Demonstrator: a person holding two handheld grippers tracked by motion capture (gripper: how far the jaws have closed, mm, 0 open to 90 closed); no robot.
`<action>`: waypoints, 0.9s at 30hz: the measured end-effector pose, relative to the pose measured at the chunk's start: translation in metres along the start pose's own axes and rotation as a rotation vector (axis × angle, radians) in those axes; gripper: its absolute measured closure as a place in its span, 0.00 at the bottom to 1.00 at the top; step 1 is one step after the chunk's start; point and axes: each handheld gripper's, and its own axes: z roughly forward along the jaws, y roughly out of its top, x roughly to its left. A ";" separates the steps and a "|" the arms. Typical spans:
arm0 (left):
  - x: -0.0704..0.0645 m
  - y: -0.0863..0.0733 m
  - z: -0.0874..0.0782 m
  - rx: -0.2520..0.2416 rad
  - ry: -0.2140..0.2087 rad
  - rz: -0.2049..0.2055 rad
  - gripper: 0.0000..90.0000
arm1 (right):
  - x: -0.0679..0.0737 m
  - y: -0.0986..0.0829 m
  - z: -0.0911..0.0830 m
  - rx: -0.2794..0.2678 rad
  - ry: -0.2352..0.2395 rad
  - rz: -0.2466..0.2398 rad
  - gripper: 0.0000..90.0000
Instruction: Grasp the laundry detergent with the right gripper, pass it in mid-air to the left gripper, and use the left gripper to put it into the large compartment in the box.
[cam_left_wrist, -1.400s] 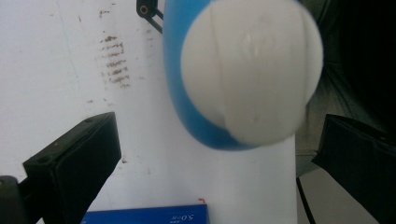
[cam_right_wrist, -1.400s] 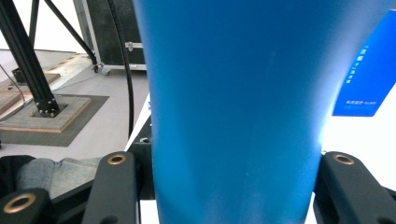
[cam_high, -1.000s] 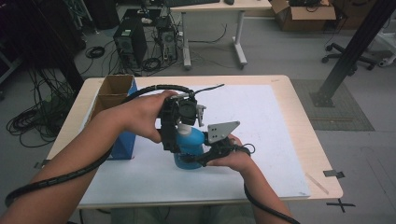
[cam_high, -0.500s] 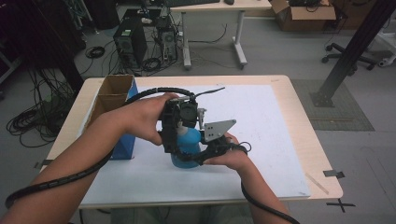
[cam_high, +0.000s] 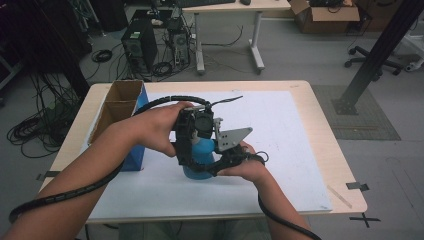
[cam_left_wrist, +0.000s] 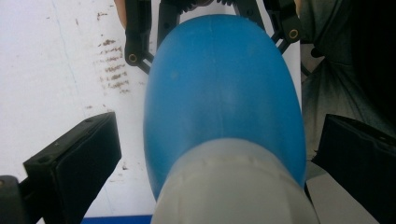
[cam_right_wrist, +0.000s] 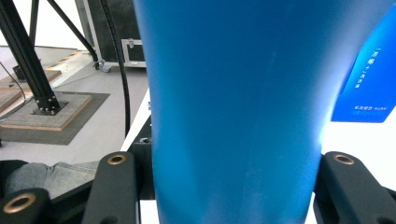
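A blue bottle with a whitish cap stands on the white sheet near the table's front. My right gripper comes in low from the right and is shut on the bottle's body, one jaw pressed against each side. My left gripper hangs over the bottle's top. In the left gripper view its two pads straddle the cap with gaps, so it is open. The right gripper's jaws also show beyond the bottle in that view.
An open cardboard box with a blue side stands at the table's left, close to my left forearm. The wooden table's edge runs along the right. Desks, computer towers and cables sit on the floor beyond.
Both hands and the bottle have drifted slightly left. The grips look the same.
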 end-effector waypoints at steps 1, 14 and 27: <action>0.000 0.000 0.001 0.000 0.000 -0.001 0.00 | 0.000 0.000 0.000 -0.001 -0.001 0.001 0.51; -0.002 -0.001 0.003 -0.001 0.032 0.006 0.08 | 0.000 0.001 0.001 -0.005 -0.001 0.000 0.51; -0.004 0.001 0.002 0.007 0.078 0.021 0.15 | 0.001 0.001 0.001 -0.005 -0.007 0.000 0.51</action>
